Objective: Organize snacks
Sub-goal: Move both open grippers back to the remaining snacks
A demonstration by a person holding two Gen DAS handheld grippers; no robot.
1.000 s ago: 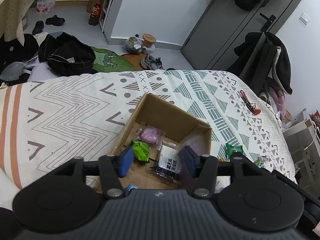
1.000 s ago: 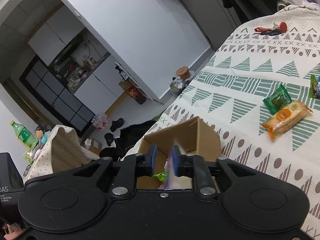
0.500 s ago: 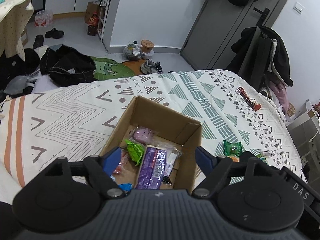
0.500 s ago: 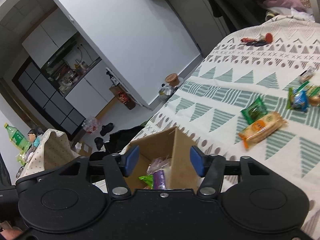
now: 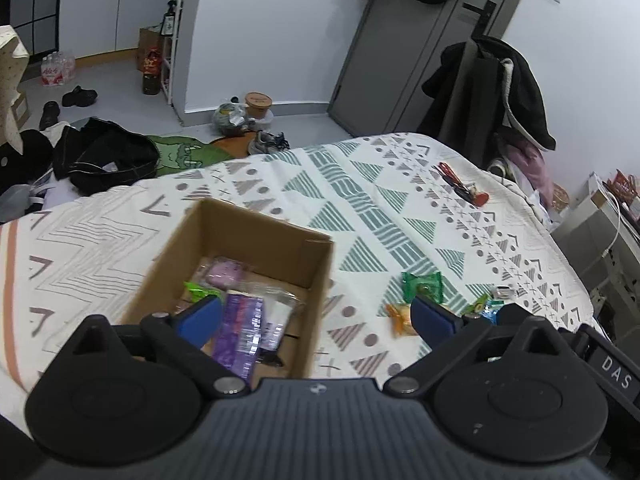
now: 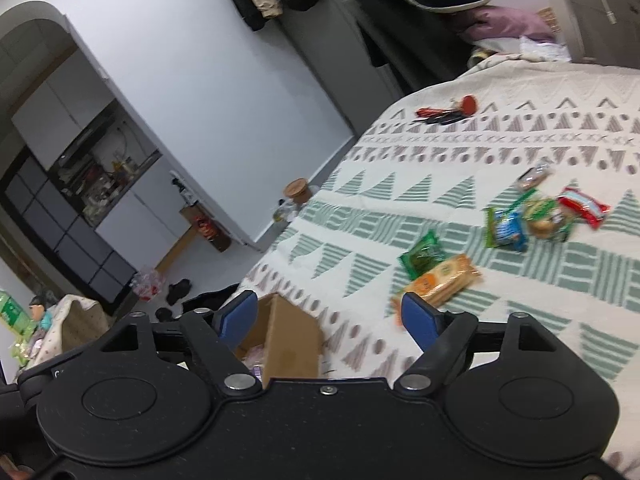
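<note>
Purple snack pack (image 5: 240,330) now lying in cardboard box (image 5: 256,236) | right gripper (image 6: 326,316) released it, jaws apart, empty | left gripper (image 5: 316,316) jaws apart | next likely: orange cracker pack (image 6: 442,278)

- We see the box (image 5: 256,248) on the bed (image 5: 380,208), with packets (image 5: 240,320) lying in it.
- Right of the box, more snacks (image 6: 436,276) lie loose on the bed.
- Behind them, near the far edge, lie the keys (image 5: 460,186).
- Beyond the bed's end stands a door (image 5: 408,40).
</note>
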